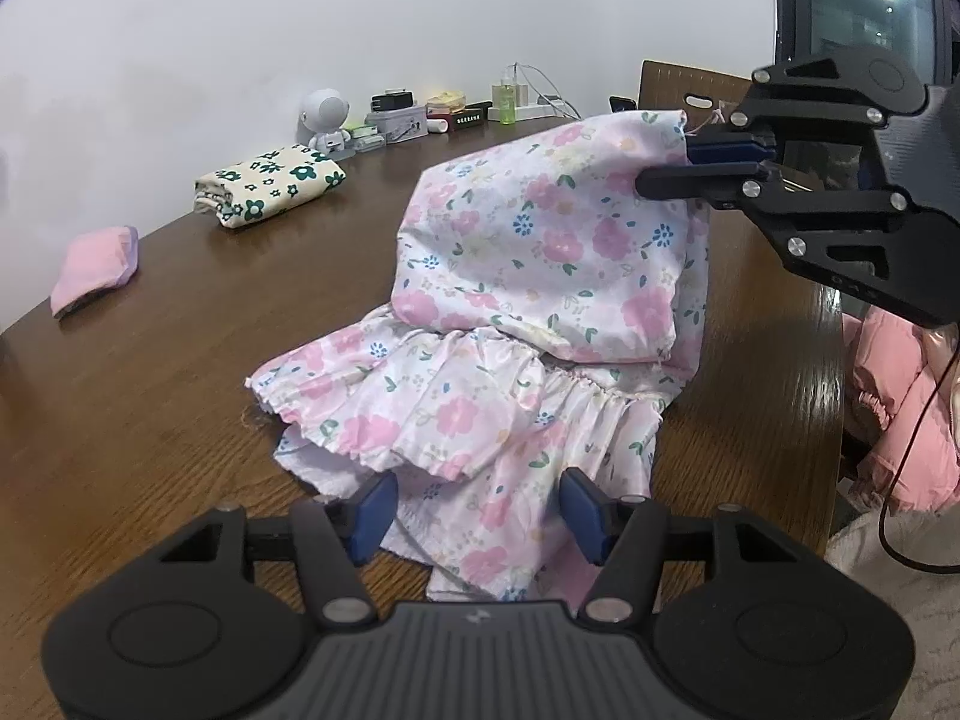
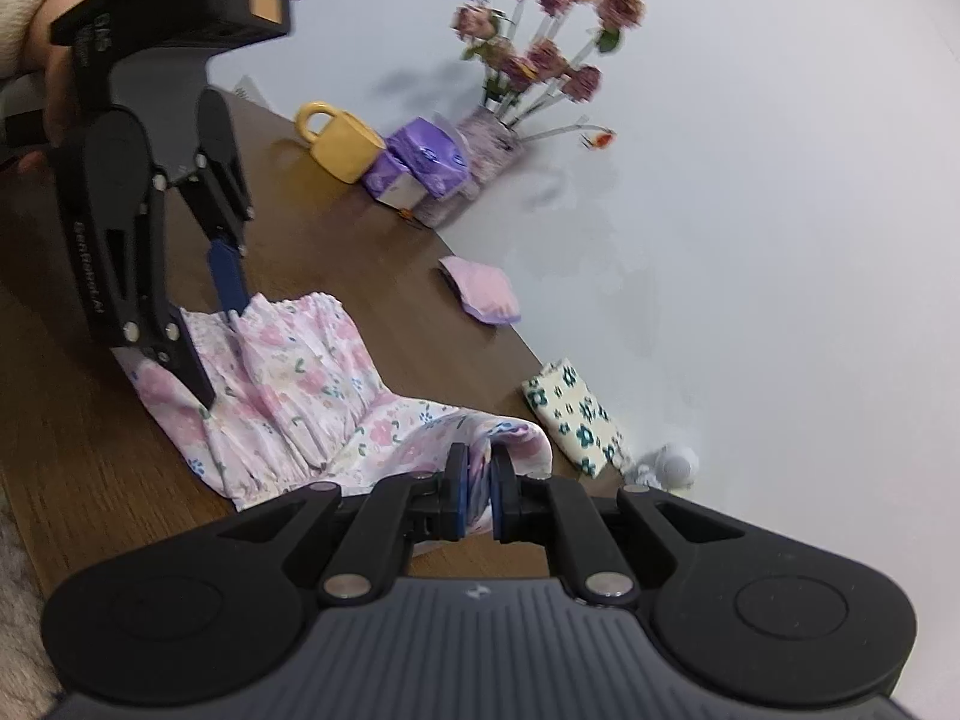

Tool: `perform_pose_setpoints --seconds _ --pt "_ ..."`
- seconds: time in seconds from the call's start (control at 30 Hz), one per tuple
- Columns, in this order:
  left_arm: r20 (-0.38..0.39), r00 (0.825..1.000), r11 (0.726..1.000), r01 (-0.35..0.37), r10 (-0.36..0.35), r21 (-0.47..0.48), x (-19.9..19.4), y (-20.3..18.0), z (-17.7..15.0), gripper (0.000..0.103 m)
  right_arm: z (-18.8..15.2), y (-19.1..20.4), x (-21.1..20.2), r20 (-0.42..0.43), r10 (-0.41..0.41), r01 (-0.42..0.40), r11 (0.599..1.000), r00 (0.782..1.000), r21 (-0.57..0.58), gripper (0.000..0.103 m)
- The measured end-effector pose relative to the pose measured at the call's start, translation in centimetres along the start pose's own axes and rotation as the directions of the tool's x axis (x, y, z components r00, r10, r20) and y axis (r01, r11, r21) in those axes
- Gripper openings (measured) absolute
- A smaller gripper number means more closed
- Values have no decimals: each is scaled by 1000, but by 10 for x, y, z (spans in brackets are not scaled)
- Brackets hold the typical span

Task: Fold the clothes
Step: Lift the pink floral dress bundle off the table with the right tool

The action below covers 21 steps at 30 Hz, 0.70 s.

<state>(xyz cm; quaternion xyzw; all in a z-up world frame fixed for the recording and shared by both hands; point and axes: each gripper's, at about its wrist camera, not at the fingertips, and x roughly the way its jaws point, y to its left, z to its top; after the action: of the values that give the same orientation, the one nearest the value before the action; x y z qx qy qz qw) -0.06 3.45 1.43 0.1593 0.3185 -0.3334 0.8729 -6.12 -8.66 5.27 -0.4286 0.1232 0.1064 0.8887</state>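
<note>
- Setting: a brown wooden table point(image 1: 180, 360) pushed against a plain white wall, with a chair back and a dark window at the far right in my left wrist view.
- Work item: a floral dress point(image 1: 540, 276), white with pink and blue flowers and gathered ruffles, lying near the table's right edge. Its lower ruffled part rests on the wood; its upper part is lifted and draped over toward the ruffles, so I judge a fold is in progress.
- My right gripper point(image 2: 477, 492): jaws together, clamped on a bunched edge of the dress, holding that corner up off the table.
- My left gripper point(image 1: 474, 516): jaws apart, one blue pad on either side of the near hem. The fabric lies between and below them; the pads do not press on it, so nothing is gripped on this side.
- Already folded, as far as I can see: a cream cloth with dark green flowers point(image 1: 270, 186), a neat bundle near the wall, and a small pink piece point(image 1: 96, 270) well apart toward the left edge.
- Left to do, in my judgement: lay the lifted half down flat, square the ruffles, and make at least one more fold before the dress matches the finished bundles.
- Bystanders on the table: a yellow mug point(image 2: 342, 141), purple tissue packs point(image 2: 420, 171), a vase of flowers point(image 2: 528, 60), a small white figure point(image 1: 324, 120), and assorted boxes and bottles along the wall.
- Off the table: pink padded clothing point(image 1: 894, 408) at the right; I cannot tell whether it awaits folding.
</note>
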Motion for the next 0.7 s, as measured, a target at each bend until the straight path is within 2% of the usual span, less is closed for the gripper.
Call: perform_pose_setpoints --seconds 0.23,0.4,0.57,0.7 --pt "18 1000 1000 15 -15 -4 0 -5 -1 58 24 17 -1 66 64 -53 985 996 -161 6" --pt "32 999 1000 21 -21 -9 -5 -5 -6 58 40 36 -1 90 163 -128 943 983 -307 6" --pt "69 996 995 -41 48 -90 -42 1 -26 63 48 48 4 83 253 -212 916 964 -340 6" --pt "111 985 979 -111 131 -174 -78 16 -43 67 51 57 7 72 327 -285 895 942 -343 7"
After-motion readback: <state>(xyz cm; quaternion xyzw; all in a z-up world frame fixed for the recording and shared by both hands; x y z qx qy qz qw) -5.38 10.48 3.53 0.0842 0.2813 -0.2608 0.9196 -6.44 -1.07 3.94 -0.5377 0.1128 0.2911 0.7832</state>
